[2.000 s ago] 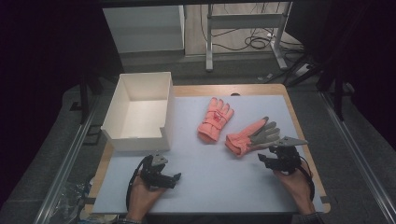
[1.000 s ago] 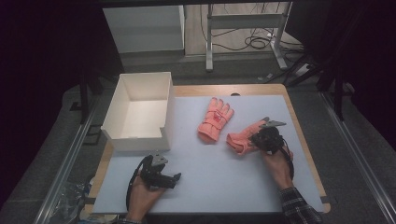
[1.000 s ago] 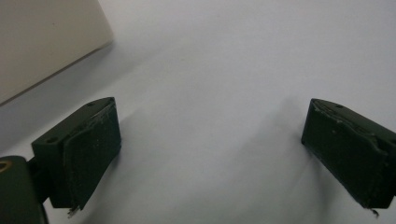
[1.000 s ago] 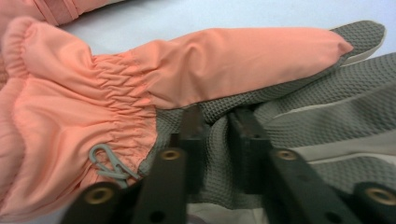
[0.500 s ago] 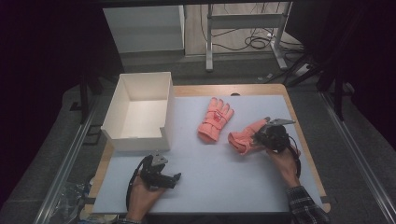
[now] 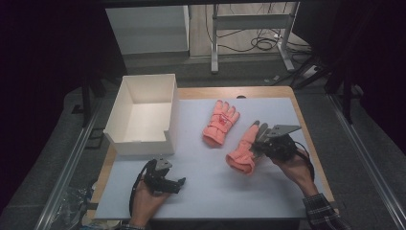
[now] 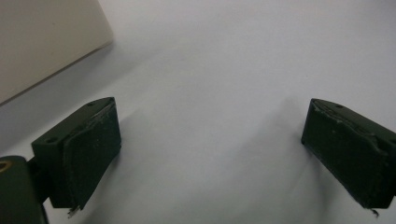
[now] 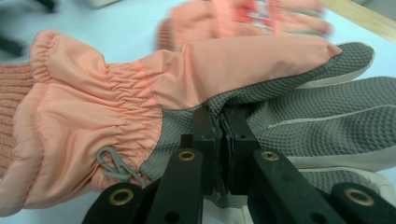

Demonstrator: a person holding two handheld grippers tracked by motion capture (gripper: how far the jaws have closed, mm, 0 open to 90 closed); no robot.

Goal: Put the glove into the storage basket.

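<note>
Two orange gloves lie on the white mat (image 6: 220, 191). One glove (image 6: 220, 122) rests back up near the middle. The other glove (image 6: 243, 151) (image 8: 116, 102) lies palm up with its grey grip side showing, and my right gripper (image 6: 264, 142) (image 8: 221, 135) is shut on its grey palm fabric. My left gripper (image 6: 165, 181) (image 7: 210, 149) sits low near the front left of the mat, jaws wide apart with nothing between them.
An open white box (image 6: 141, 115) stands at the left of the mat; its corner (image 7: 42, 42) is close to the left gripper. The wooden table edge (image 6: 311, 143) runs just right of my right hand. Dark floor and cables lie beyond the table.
My right gripper has moved in from the right front to the palm-up glove and shut on its palm. The left gripper has not moved.
</note>
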